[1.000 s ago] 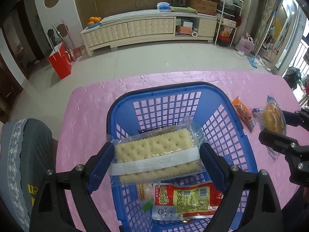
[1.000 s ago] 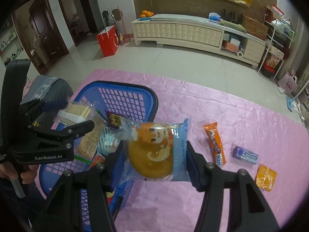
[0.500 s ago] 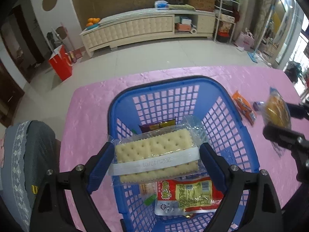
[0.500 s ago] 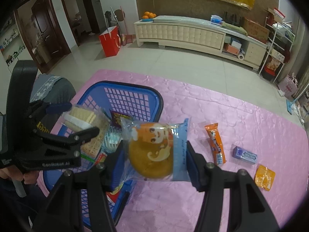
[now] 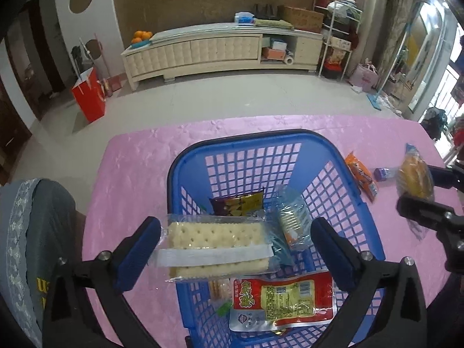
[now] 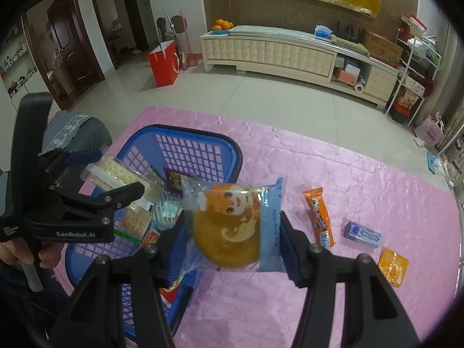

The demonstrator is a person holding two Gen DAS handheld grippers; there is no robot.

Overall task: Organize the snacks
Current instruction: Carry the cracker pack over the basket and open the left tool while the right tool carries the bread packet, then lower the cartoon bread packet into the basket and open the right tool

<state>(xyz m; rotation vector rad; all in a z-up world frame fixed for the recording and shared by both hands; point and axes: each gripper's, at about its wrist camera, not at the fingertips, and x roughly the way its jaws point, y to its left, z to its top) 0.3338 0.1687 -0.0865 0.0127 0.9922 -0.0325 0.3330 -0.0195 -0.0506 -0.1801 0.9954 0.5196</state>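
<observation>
A blue plastic basket (image 5: 345,163) (image 6: 208,140) stands on the pink tablecloth. My left gripper (image 5: 235,243) is open over it; a clear cracker packet (image 5: 217,246) (image 6: 114,171) sits between its spread fingers, touching the left one only. In the basket lie a red and yellow packet (image 5: 282,298), a dark packet (image 5: 240,203) and a clear wrapped biscuit pack (image 5: 290,220). My right gripper (image 6: 232,242) is shut on a wrapped round cake (image 6: 229,232) (image 5: 414,179), held above the cloth just right of the basket.
On the cloth right of the basket lie an orange snack bar (image 6: 319,217) (image 5: 361,177), a purple gum box (image 6: 362,235) and an orange sachet (image 6: 393,265). A grey chair back (image 5: 32,232) stands at the table's left. Floor and a cream cabinet (image 5: 220,49) lie beyond.
My left gripper's jaws have opened wide; the cracker packet is no longer clamped and has shifted left. The right gripper has stayed shut on the cake and moved little.
</observation>
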